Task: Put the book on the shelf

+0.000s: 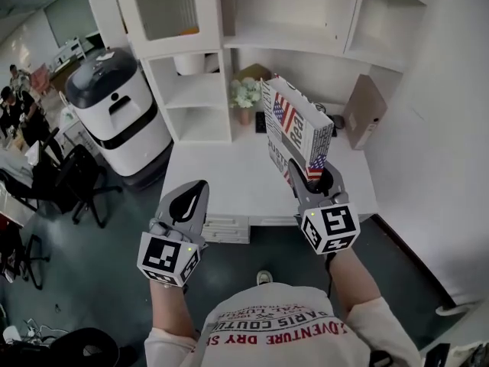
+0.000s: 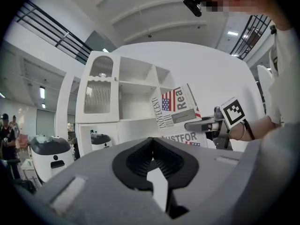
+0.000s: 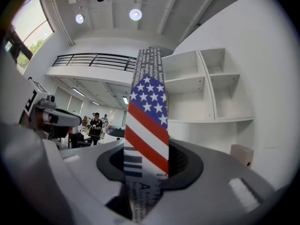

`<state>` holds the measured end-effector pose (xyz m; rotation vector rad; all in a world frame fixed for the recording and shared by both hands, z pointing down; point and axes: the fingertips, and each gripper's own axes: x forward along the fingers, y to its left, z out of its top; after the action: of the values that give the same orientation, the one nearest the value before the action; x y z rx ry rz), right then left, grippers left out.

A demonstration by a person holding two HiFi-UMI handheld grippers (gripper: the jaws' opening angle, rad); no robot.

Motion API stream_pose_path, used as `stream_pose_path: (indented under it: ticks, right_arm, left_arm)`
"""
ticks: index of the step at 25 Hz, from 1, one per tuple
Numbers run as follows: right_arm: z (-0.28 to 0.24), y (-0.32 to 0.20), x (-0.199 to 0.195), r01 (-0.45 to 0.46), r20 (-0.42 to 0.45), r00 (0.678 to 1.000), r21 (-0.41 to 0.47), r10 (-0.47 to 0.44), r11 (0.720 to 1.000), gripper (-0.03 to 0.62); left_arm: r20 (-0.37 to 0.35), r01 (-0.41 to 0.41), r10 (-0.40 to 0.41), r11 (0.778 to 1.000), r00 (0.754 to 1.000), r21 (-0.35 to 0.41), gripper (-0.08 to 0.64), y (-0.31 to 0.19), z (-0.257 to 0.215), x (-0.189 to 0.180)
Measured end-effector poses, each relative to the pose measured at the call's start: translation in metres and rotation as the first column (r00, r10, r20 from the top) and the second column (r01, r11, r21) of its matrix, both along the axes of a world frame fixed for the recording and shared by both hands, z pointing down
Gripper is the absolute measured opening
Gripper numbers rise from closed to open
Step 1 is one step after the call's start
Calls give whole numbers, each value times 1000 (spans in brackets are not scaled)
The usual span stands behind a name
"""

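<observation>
White desk top [image 1: 221, 170] ahead of both grippers, pale drawers [image 1: 225, 228] under its near edge, dark floor [image 1: 114, 228] below them. White open-compartment shelf unit [image 1: 200, 90] stands at the back of the desk and runs along the wall beyond the grippers; its compartments also show right of the book in the right gripper view. Small pot of pale flowers [image 1: 244, 96] and a brown cardboard box [image 1: 364, 113] sit on the desk beyond the right gripper, the box to its right. White rounded machine with a dark lid [image 1: 121, 113] stands on the floor ahead-left of the left gripper. Black office chairs [image 1: 76, 178] and seated people [image 1: 15, 105] are far to the left. Open-plan room, ceiling lights, upper railing.

Right gripper [image 1: 312, 176]: jaws clenched on the lower end of the stars-and-stripes, newsprint-covered book [image 1: 294, 125]. Book stands up out of the jaws, leaning away, over the desk, short of the shelf unit, not on any shelf. In the right gripper view the flag-striped book edge [image 3: 147, 139] fills the gap between the pads.

Left gripper [image 1: 195, 193]: jaws together at the tips, nothing between them, over the floor at the desk's near-left corner, well apart from the book. Its own view shows the book and right gripper ahead-right.
</observation>
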<state>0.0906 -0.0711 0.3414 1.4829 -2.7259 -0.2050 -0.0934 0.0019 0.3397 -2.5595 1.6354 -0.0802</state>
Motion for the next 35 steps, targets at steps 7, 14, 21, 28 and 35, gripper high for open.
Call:
stream_pose_path:
  ticks: [7, 14, 21, 28, 35]
  right_arm:
    - [-15, -91, 4, 29, 3, 1000, 27, -29, 999, 152]
    - [-27, -138, -6, 40, 4, 999, 41, -40, 998, 150]
    - [-67, -179, -30, -13, -25, 1000, 121, 16, 993, 151]
    - [-134, -207, -56, -98, -37, 993, 228, 109, 969, 150]
    - [-185, -246, -84, -171, -110, 970, 332, 218, 928, 152]
  left_arm:
    - [-7, 26, -26, 999, 1000, 29, 5, -87, -8, 9]
    - [-23, 68, -68, 997, 997, 32, 5, -134, -8, -6]
    - [17, -27, 26, 997, 1000, 74, 5, -188, -35, -14]
    - [20, -149, 148, 982, 989, 119, 5, -218, -66, -30]
    - [0, -186, 188, 975, 982, 118, 5, -236, -70, -55]
